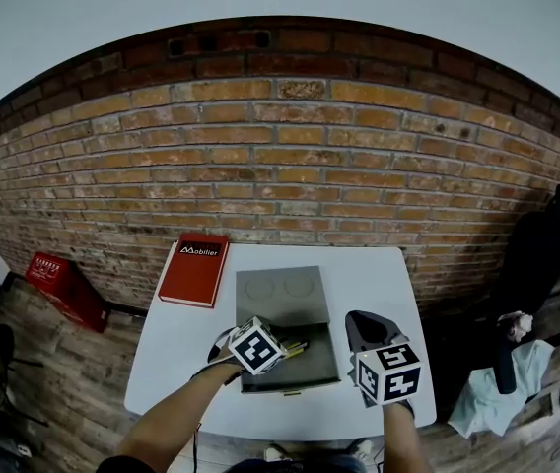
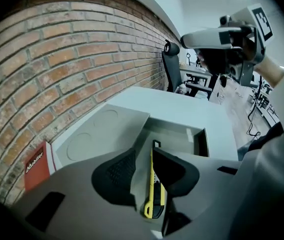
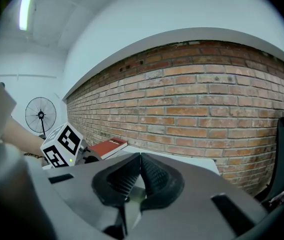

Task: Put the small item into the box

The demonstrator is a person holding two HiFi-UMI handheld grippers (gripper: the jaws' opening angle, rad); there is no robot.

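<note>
A grey box [image 1: 312, 371] stands open on the white table [image 1: 379, 274], its lid [image 1: 282, 294] laid back toward the wall. A yellow and black utility knife [image 1: 296, 347] is over the box's tray. In the left gripper view the knife [image 2: 152, 194] sits between the jaws of my left gripper [image 2: 143, 156], against the right jaw, with a gap to the left pad, so this gripper is open. My right gripper [image 1: 363, 325] hovers just right of the box, its jaws [image 3: 140, 159] shut with nothing between them.
A red book [image 1: 193, 269] lies at the table's far left corner. A brick wall runs behind the table. On the floor are a red crate [image 1: 63, 286] at the left and a black chair [image 1: 546, 244] and a pale cloth [image 1: 502, 387] at the right.
</note>
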